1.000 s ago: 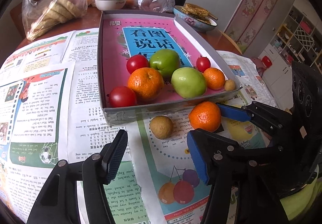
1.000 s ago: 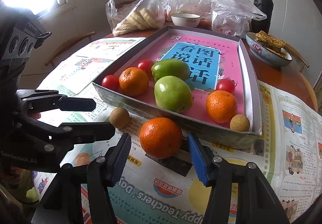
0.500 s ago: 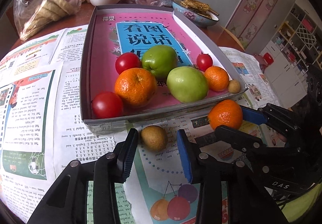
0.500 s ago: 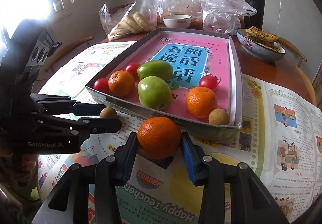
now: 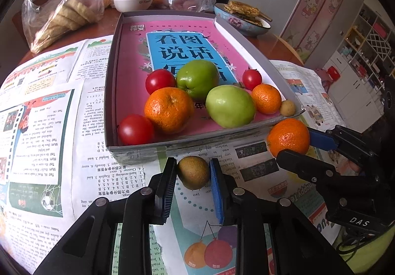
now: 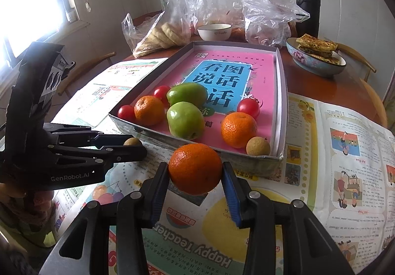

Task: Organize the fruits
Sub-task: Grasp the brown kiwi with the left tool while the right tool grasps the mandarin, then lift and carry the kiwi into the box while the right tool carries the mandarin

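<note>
Now the left gripper (image 5: 193,173) is clenched on a small brown fruit (image 5: 193,171), which sits on the newspaper (image 5: 44,127) just in front of the near wall of the tray (image 5: 112,92). Both pads touch the fruit, one on each side. The right gripper (image 6: 195,172) grasps an orange (image 6: 195,168) between its two pads, also near the front wall of the tray, and from the right wrist view the orange seems a little above the paper, but I cannot tell this for sure. In the left wrist view the same orange is seen at the right, beside the front right corner of the tray, with the blue pad behind it.

Inside the tray, on the pink cover with blue label, lie two green apples (image 5: 229,106) touching each other, two more oranges (image 5: 169,109), three tomatoes (image 5: 135,129) and one more small brown fruit in the front right corner. All these are gathered in the near part of the tray; the far part is bare.

Behind the tray stand a white bowl (image 6: 214,31), plastic bags (image 6: 266,18), a black flask (image 6: 308,3) and a blue bowl (image 6: 318,65) with flat cakes
</note>
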